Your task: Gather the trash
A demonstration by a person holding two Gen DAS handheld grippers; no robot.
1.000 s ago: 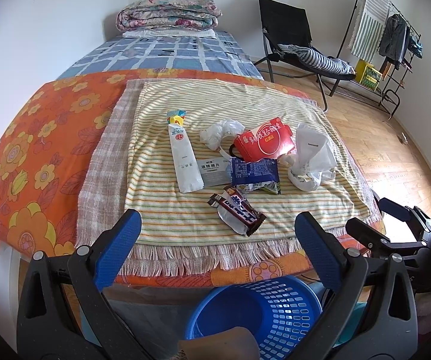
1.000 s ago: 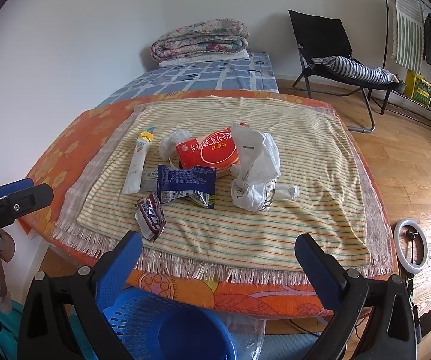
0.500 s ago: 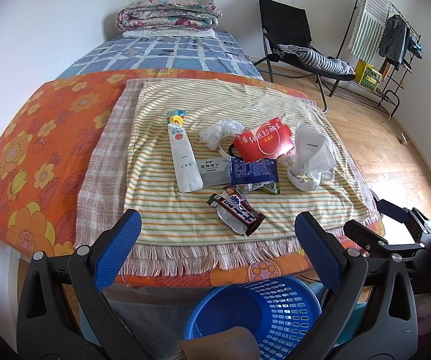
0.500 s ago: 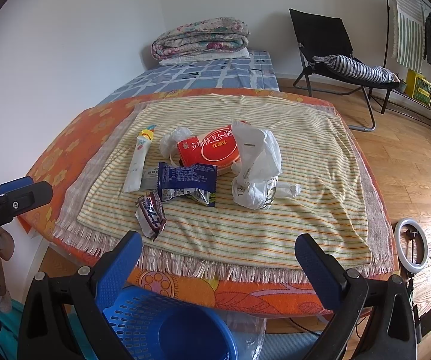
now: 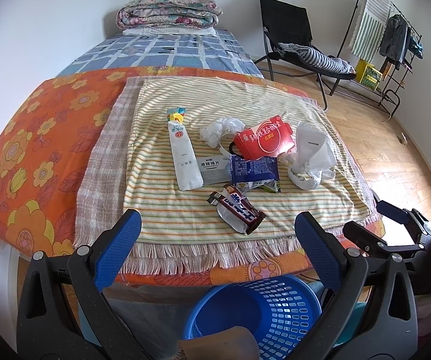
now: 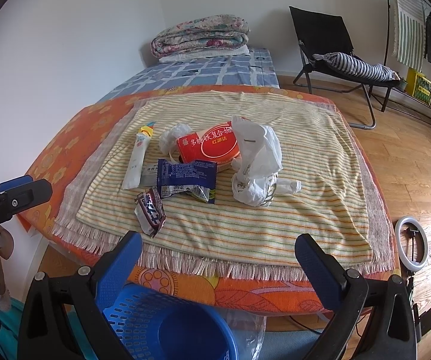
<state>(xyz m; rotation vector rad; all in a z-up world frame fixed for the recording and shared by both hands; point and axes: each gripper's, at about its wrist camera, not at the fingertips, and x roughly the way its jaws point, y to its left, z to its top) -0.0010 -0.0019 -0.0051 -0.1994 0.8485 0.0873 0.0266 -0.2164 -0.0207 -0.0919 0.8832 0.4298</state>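
Trash lies on a striped towel (image 5: 161,210) on the bed: a white tube (image 5: 184,150), a red box (image 5: 265,141), a dark blue packet (image 5: 253,169), a brown candy wrapper (image 5: 238,210), a crumpled white bag (image 5: 310,156) and a white tissue (image 5: 220,129). A blue basket (image 5: 263,309) stands on the floor below the bed's near edge. My left gripper (image 5: 215,246) is open over the basket, short of the wrapper. My right gripper (image 6: 218,261) is open too, near the towel's fringe, with the candy wrapper (image 6: 151,210) and white bag (image 6: 256,165) ahead.
An orange flowered sheet (image 5: 41,138) covers the bed, with a folded quilt (image 5: 167,12) at its far end. A black folding chair (image 5: 290,39) and a clothes rack (image 5: 386,39) stand on the wood floor at right. A ring light (image 6: 410,243) lies on the floor.
Both grippers have barely shifted; the right one has edged slightly closer to the bed. Nothing on the towel moved.
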